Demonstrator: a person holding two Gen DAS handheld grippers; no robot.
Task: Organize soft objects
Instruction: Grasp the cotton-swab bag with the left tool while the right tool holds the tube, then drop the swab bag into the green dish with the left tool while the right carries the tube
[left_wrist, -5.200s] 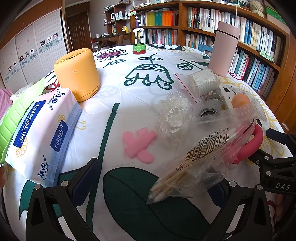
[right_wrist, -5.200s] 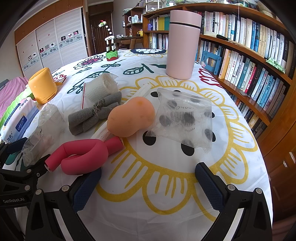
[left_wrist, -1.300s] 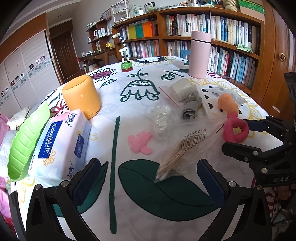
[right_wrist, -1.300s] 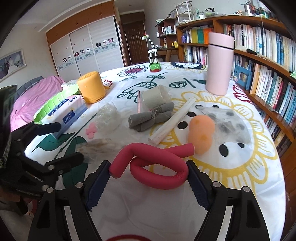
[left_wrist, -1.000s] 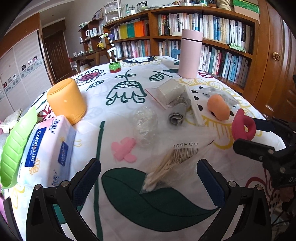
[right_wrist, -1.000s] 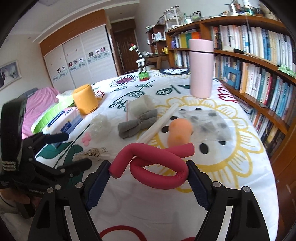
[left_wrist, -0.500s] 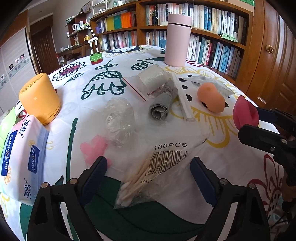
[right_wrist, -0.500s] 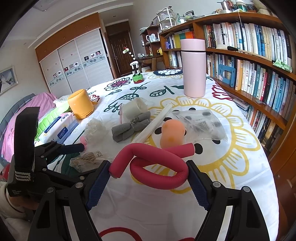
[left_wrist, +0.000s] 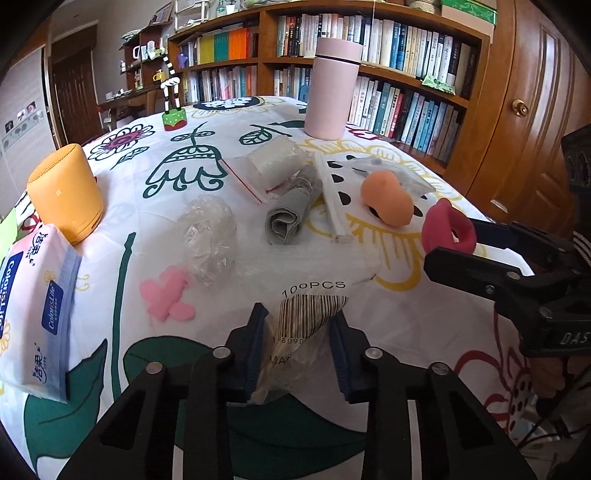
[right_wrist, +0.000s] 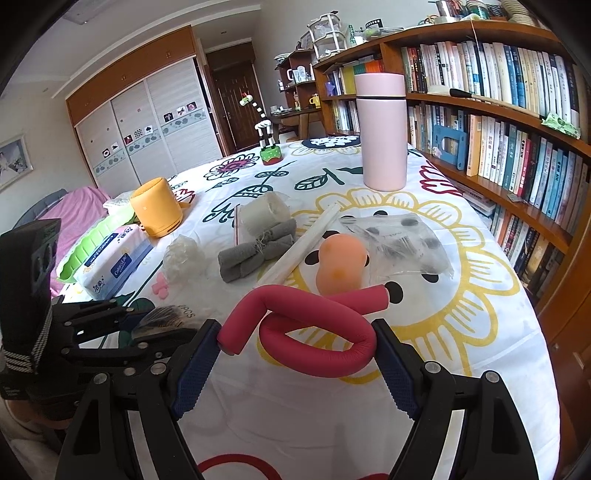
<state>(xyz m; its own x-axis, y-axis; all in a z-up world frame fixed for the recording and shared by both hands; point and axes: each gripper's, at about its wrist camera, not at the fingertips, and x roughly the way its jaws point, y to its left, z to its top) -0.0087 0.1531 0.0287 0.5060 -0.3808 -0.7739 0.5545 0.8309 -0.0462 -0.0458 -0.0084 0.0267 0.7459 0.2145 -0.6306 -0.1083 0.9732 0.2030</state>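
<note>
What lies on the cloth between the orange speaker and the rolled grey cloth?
In the left wrist view, a crumpled clear plastic bag lies between the orange speaker and the rolled grey cloth.

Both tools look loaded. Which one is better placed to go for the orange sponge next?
Right, probably. The sponge lies straight ahead of the right tool, just past the red foam roller it grips. The left tool, shut on the swab bag, sits farther off. Either must set down its load first.
</note>
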